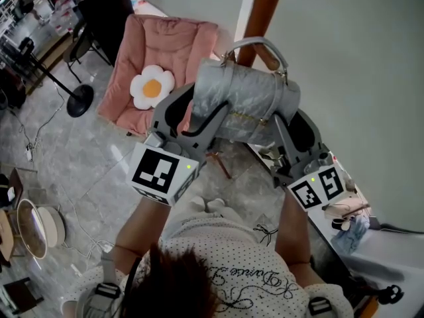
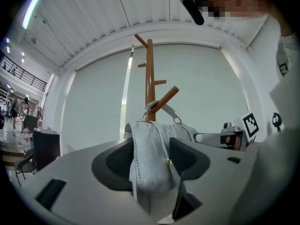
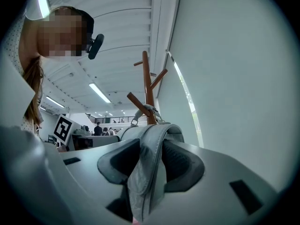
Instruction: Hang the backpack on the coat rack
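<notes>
Both my left gripper [image 1: 197, 114] and right gripper [image 1: 296, 126] pinch the grey backpack [image 1: 248, 95] between their jaws; the handle [image 1: 258, 43] sits loosely over the peg [image 2: 166, 98] and may slip off.

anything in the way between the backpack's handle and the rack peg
Nothing visible. The backpack, gripped by left tongs and right tongs, is at the coat rack, and its handle already looks looped over a peg.

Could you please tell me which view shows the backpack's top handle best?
The left gripper view: the handle appears looped over a coat rack peg, clear against the wall. The head view shows it from above; the right gripper view, smaller.
</notes>
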{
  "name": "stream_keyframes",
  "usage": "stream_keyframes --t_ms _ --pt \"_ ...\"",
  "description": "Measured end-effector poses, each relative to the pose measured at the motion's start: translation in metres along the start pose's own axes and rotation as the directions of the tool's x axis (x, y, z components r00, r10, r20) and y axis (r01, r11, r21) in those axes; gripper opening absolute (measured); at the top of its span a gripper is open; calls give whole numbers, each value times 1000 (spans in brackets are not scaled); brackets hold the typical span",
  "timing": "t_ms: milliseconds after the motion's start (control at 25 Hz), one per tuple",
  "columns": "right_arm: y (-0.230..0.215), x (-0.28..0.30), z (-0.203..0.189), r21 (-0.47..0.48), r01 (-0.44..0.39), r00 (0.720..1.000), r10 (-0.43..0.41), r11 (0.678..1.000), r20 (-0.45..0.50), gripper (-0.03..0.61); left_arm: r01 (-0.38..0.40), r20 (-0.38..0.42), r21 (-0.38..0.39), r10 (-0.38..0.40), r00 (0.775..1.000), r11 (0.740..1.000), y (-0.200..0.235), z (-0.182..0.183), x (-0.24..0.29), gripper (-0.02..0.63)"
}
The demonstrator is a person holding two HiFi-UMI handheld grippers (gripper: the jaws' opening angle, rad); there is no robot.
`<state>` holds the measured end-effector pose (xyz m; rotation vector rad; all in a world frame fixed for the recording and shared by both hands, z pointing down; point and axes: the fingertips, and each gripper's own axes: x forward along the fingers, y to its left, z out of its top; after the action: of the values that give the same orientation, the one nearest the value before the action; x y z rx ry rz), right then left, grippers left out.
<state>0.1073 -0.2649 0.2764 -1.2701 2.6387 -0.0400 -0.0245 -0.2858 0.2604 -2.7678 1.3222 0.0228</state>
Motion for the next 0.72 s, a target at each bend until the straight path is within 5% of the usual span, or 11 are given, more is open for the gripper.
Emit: stream_keyframes --t_ms 720 --pt "-4 -14 -4 -56 69 997 -70 996 -19 209 -16 12 81 15 1000 997 -6 -7 -12 245"
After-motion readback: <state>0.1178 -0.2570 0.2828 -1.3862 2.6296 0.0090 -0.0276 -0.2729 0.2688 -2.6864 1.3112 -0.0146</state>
